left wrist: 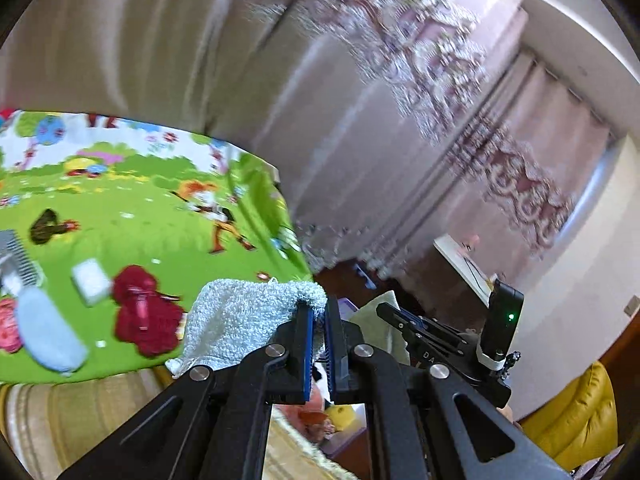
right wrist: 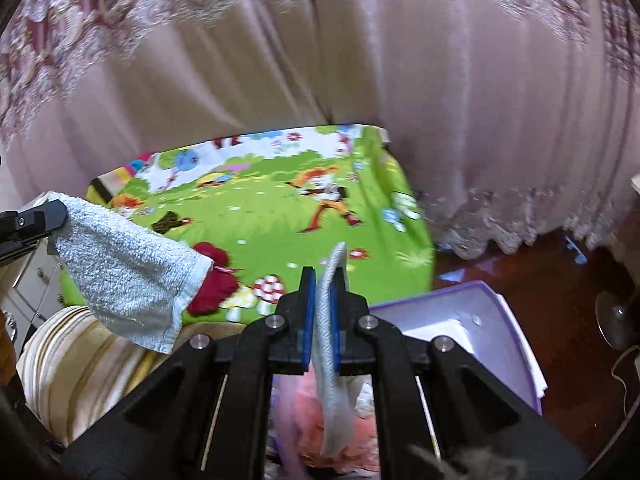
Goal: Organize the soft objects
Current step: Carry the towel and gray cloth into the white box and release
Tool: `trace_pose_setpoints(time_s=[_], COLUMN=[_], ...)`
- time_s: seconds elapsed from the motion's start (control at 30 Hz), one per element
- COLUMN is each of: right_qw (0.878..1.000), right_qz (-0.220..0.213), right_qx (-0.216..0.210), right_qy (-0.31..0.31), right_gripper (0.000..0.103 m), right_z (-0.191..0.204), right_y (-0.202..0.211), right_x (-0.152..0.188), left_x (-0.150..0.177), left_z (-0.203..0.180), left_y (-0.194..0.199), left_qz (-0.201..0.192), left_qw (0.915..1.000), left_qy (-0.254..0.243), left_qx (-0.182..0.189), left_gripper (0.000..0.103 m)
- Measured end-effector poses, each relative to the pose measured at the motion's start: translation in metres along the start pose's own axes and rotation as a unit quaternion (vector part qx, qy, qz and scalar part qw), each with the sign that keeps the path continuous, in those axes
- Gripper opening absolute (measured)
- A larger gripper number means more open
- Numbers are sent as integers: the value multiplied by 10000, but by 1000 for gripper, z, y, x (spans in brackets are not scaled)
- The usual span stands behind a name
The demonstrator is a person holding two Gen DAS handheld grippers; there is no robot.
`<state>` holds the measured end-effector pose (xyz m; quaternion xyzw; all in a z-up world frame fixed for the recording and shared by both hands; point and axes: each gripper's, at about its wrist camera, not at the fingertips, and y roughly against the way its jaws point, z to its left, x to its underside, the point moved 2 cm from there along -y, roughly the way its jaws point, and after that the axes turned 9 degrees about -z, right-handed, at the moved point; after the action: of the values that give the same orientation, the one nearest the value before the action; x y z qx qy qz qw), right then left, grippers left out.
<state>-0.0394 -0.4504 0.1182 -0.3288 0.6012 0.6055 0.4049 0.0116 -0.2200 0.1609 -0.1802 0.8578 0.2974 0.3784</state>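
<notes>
Right wrist view is showing the right gripper [right wrist: 323, 280] clamping a grey cloth pad [right wrist: 330, 360] edge-on, long axis running vertically, above the purple box [right wrist: 500, 332]. Left of the box, the left gripper [left wrist: 319, 312] is pinching a pale blue towel [right wrist: 120, 272], which is hanging slantwise.

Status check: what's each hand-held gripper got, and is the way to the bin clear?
Left hand-held gripper shut on light blue towel, held aloft. Right hand-held gripper shut on grey cloth, above purple bin. Nothing seen blocking.
</notes>
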Motion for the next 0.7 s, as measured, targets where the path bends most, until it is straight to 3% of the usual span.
trace_pose_setpoints(time_s=[0.33, 0.7], right_qw=[9970, 9923], right_qz=[159, 335], right_qx=[656, 1044], right_qy=[-368, -580], right_gripper=[9, 10], right_z=[-62, -94], right_y=[6, 2], right_x=[23, 38], left_x=[18, 32], left_z=[-44, -66], left_y=[-92, -181], left_qz=[736, 1290], left_qw=[9957, 9884], left_qy=[-333, -382], left_qx=[447, 709], left_gripper=[5, 9])
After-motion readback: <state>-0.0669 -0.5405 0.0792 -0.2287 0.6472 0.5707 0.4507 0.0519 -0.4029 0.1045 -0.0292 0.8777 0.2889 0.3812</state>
